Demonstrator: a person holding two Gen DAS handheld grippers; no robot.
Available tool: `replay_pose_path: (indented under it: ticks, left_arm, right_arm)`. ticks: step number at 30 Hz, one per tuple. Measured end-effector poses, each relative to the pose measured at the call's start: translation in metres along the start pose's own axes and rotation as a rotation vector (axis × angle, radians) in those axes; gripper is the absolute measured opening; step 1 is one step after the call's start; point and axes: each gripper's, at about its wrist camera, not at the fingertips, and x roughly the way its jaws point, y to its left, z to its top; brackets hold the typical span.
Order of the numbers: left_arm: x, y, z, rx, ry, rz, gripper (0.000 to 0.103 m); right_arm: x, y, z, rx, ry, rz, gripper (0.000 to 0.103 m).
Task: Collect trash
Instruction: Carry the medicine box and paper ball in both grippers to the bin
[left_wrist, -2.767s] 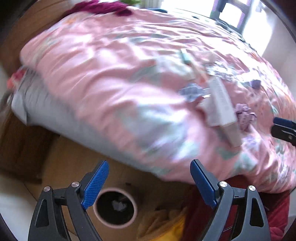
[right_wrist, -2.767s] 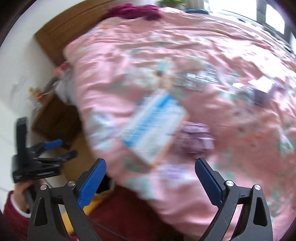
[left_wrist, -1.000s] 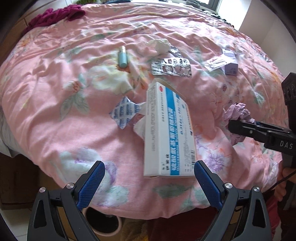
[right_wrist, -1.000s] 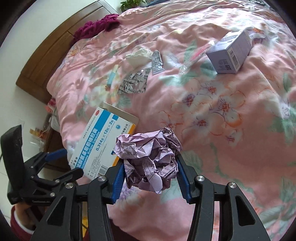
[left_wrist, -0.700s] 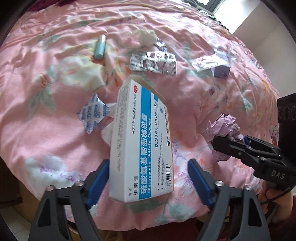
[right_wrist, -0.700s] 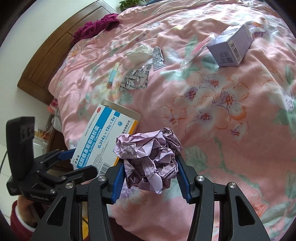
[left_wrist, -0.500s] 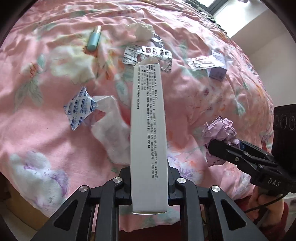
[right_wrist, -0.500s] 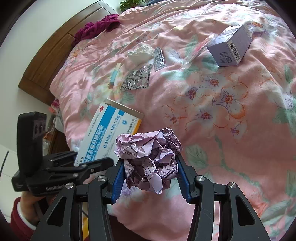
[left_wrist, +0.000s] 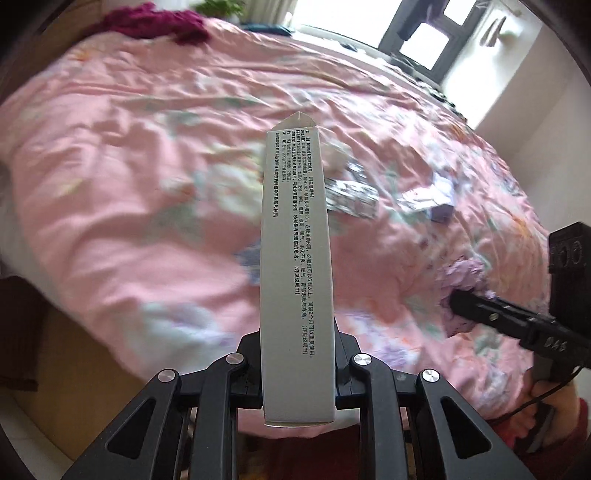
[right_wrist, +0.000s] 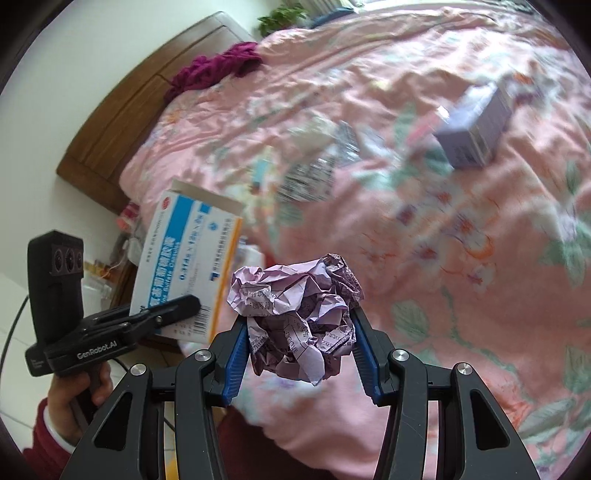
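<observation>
My left gripper (left_wrist: 297, 365) is shut on a flat white and blue medicine box (left_wrist: 295, 266), held edge-up above the pink bedspread. In the right wrist view the same box (right_wrist: 184, 258) shows its blue face, clamped by the left gripper (right_wrist: 192, 304) at the lower left. My right gripper (right_wrist: 299, 354) is shut on a crumpled ball of purple paper (right_wrist: 295, 314), lifted off the bed. That paper ball (left_wrist: 465, 280) and the right gripper's black finger (left_wrist: 491, 310) appear at the right of the left wrist view.
On the floral pink bedspread (right_wrist: 461, 240) lie a small purple box (right_wrist: 476, 133), silver blister packs (right_wrist: 306, 177) and a small blue tube (right_wrist: 260, 171). A dark red garment (right_wrist: 218, 66) lies by the wooden headboard (right_wrist: 122, 107). A person's hand in a red sleeve (right_wrist: 70, 402) holds the left gripper.
My left gripper closed on the medicine box, turned it on edge and lifted it off the bed. The right gripper rose a little, still holding the paper ball.
</observation>
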Motion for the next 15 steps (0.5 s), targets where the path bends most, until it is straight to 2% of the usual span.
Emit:
replay_pose_path:
  ticks: [3, 6, 15]
  left_arm:
    - [-0.024, 0.03, -0.01, -0.04, -0.037, 0.052, 0.024]
    - [-0.042, 0.056, -0.024, -0.06, -0.051, 0.136, 0.024]
    - [-0.075, 0.146, -0.101, -0.237, -0.03, 0.331, 0.024]
  right_arm:
    - [0.001, 0.024, 0.005, -0.043, -0.001, 0.031, 0.051]
    - [0.005, 0.053, 0.008, -0.09, 0.007, 0.087, 0.051]
    - [0.04, 0.157, -0.008, -0.29, 0.109, 0.224, 0.051]
